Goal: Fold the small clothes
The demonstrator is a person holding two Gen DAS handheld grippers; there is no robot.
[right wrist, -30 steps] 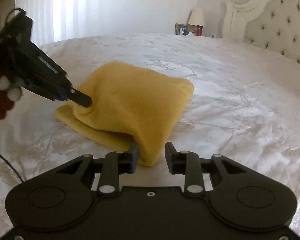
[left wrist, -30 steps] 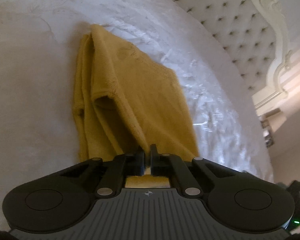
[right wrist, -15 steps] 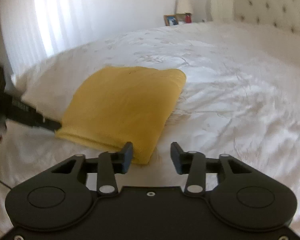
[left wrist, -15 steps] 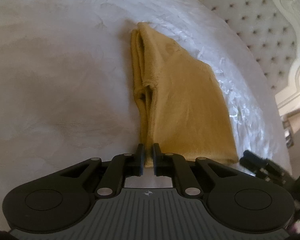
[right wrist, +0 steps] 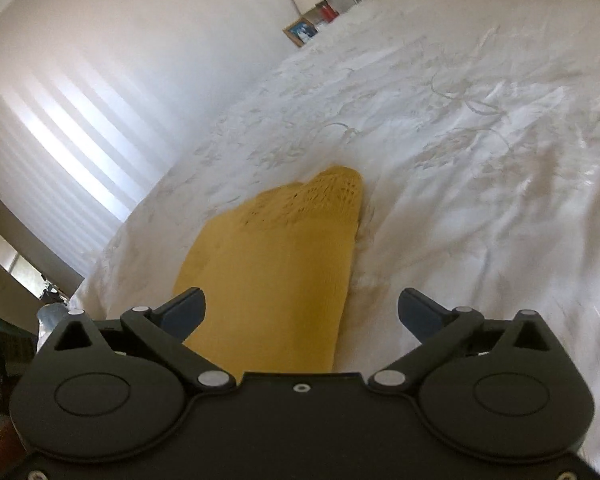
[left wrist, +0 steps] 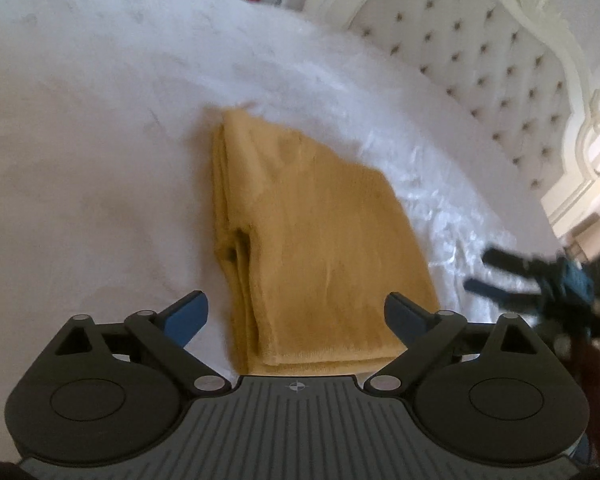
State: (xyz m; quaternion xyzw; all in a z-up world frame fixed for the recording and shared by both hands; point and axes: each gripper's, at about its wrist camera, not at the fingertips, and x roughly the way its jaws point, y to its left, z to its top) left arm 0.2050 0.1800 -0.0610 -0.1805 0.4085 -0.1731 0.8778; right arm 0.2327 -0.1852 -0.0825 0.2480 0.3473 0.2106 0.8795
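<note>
Yellow knit [left wrist: 316,248] folded on bedspread [left wrist: 100,160], both grippers released.

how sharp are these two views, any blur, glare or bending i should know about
Left wrist view: the yellow knit garment and white bedspread look soft, and the right claw at the frame's right edge is smeared by motion. Right wrist view: the window blinds are blown out, the bed edge bows with fisheye, the garment's weave is sharp only at its far end.
</note>
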